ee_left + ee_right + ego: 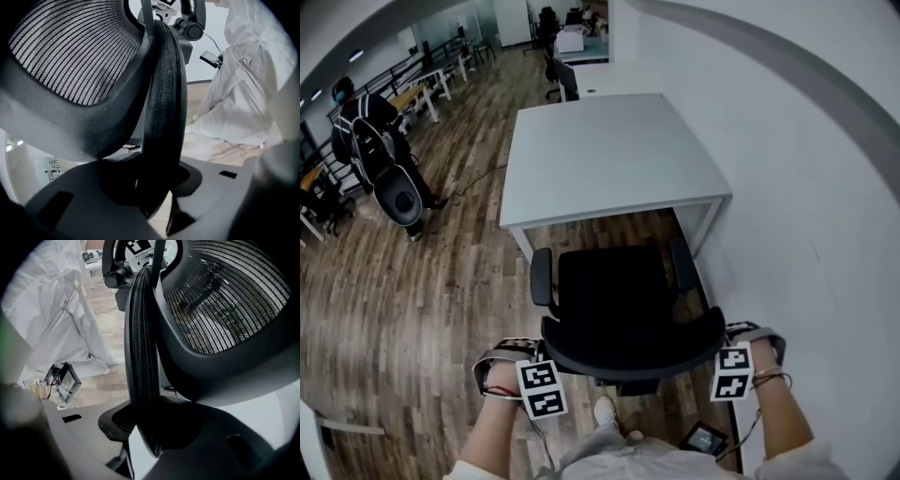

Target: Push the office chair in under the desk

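Clamping one office chair (614, 291): left tongs (157, 192), right tongs (145, 427).

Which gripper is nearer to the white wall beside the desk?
Right. The right gripper grips the right edge of the backrest, on the side toward the wall; the left gripper grips its left edge, farther from the wall.

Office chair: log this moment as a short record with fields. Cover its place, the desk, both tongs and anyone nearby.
chair: black office chair, facing the desk, seat not yet under it
desk: white desk, beside the white wall
left tongs: shut on the backrest rim, left end
right tongs: shut on the same rim, right end
floor: wood planks
bystander: person standing at far left
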{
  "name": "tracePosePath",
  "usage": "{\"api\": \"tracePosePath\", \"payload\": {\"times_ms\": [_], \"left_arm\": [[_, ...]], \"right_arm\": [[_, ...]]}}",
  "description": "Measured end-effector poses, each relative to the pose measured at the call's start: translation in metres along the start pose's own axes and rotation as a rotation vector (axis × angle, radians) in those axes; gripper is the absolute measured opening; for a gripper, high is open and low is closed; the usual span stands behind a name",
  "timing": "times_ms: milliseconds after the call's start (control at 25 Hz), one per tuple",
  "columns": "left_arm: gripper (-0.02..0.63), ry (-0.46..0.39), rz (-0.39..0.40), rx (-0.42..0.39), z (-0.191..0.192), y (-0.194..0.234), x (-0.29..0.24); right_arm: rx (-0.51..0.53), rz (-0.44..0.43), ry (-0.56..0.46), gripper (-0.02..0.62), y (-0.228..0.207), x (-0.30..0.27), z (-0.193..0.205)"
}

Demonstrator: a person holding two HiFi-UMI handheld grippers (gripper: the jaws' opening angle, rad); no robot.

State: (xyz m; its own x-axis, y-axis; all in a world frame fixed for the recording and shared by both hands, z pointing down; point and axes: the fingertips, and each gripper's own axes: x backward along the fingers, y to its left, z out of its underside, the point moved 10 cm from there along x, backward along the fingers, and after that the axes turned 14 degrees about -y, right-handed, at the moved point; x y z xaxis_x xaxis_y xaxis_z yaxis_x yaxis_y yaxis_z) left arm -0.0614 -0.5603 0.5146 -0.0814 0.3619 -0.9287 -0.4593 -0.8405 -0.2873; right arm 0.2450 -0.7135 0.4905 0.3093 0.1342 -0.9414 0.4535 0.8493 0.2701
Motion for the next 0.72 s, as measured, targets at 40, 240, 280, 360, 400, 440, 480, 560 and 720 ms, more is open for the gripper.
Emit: {"api": "tracePosePath", "payload": {"times_ms": [40, 240, 280, 360, 400, 440, 480, 560, 720], "left_arm": [[0.124, 0.000, 0.002, 0.001, 0.001, 0.006, -0.002], [0.124, 0.002, 0.005, -0.004, 0.006, 0.036, -0.013], [0.124, 0.001, 0.005, -0.005, 0.006, 0.042, -0.015], [0.124, -0.001, 0.005, -0.005, 0.008, 0.053, -0.018], [0.124, -0.003, 0.004, -0.004, 0.009, 0.057, -0.019], [0.124, -0.004, 0.003, -0.003, 0.010, 0.061, -0.020], [0.124, -0.004, 0.000, -0.003, 0.010, 0.065, -0.021], [0.124, 0.000, -0.005, -0.003, 0.012, 0.074, -0.022], [0.124, 0.010, -0.003, 0.002, 0.013, 0.097, -0.029]], "right_arm": [[-0.001, -0.001, 0.002, 0.137, -0.006, -0.001, 0.000], [-0.012, 0.015, 0.005, 0.137, -0.032, -0.015, 0.003], [-0.008, 0.013, 0.001, 0.137, -0.040, -0.015, 0.001], [-0.001, 0.011, -0.008, 0.137, -0.053, -0.016, -0.003], [0.000, 0.012, -0.009, 0.137, -0.057, -0.017, -0.004], [-0.001, 0.015, -0.006, 0.137, -0.061, -0.019, -0.003], [-0.005, 0.021, -0.002, 0.137, -0.064, -0.022, -0.001], [-0.014, 0.032, 0.007, 0.137, -0.071, -0.028, 0.004], [-0.011, 0.016, 0.006, 0.137, -0.097, -0.031, 0.002]]}}
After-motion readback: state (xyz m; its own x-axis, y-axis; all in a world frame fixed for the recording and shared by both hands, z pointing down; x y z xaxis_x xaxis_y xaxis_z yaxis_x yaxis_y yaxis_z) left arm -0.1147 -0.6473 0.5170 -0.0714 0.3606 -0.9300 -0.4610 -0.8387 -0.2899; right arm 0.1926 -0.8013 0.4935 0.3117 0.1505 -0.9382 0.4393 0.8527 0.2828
